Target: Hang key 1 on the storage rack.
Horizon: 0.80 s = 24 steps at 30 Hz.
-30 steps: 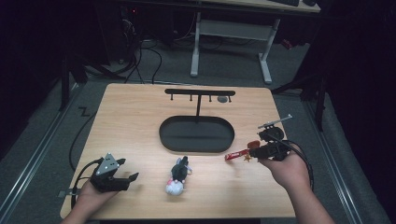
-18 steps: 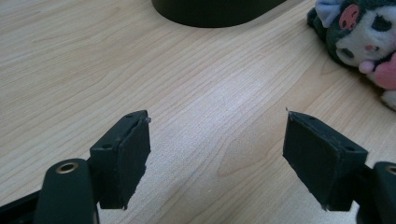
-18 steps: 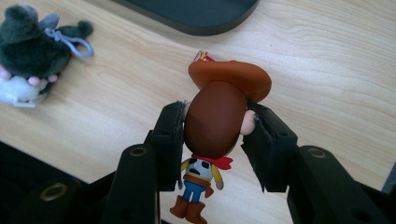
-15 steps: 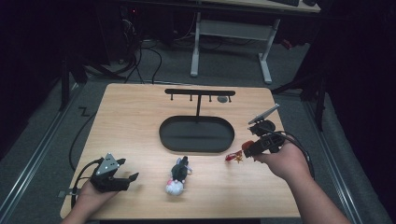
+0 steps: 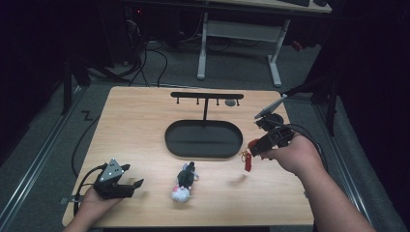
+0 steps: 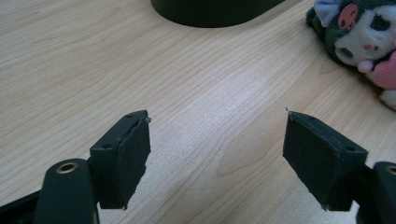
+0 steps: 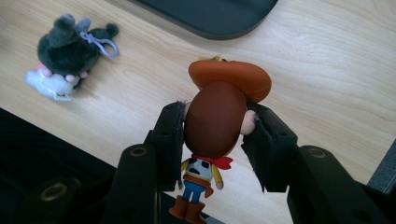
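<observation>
Cowboy figure point(image 7: 214, 140) hangs clamped by its brown-haired head between the two black pads of the right gripper point(image 7: 215, 130), its orange hat above the pads and its booted legs dangling below them. In the high view that right gripper point(image 5: 255, 147) is held above the table point(image 5: 135, 121), off the right end of the black oval tray point(image 5: 203, 139), with the cowboy figure point(image 5: 247, 159) hanging clear of the wood. A black rack point(image 5: 207, 96) with small pegs rises from the far side of the tray.

Further out, a grey and white plush keychain point(image 5: 183, 183) lies on the table in front of the tray, near the middle of the near edge; the right gripper view shows it point(image 7: 65, 56) with a pale clip at its top.

At the near left corner the left gripper point(image 5: 133, 186) rests low over the table, jaws standing wide apart with only bare wood between them point(image 6: 215, 154). The plush point(image 6: 359, 42) sits well off to one side.
</observation>
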Each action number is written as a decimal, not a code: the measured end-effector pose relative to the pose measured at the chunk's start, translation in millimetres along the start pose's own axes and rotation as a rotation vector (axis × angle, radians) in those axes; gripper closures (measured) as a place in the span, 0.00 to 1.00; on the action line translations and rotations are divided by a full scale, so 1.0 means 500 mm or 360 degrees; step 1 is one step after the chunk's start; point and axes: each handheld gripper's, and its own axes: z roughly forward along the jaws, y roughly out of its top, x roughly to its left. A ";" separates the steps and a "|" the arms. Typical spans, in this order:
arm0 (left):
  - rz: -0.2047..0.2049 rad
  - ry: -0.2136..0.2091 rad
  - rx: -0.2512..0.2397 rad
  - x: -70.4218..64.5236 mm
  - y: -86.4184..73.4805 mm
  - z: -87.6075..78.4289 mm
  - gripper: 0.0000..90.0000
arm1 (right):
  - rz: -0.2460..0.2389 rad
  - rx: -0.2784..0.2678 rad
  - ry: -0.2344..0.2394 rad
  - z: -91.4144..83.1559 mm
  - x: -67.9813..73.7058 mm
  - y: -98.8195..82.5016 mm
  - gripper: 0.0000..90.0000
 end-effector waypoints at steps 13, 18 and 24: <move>-0.0005 0.0001 -0.0004 0.000 -0.001 0.000 0.26 | 0.0026 -0.0001 -0.0038 -0.021 -0.016 0.045 0.65; -0.0003 0.0001 0.0000 0.000 -0.001 0.001 0.26 | 0.0020 -0.0017 -0.0050 -0.026 -0.017 0.065 0.65; -0.0001 0.0004 0.0000 0.000 -0.002 0.002 0.26 | 0.0021 -0.0050 -0.0069 -0.033 -0.023 0.090 0.65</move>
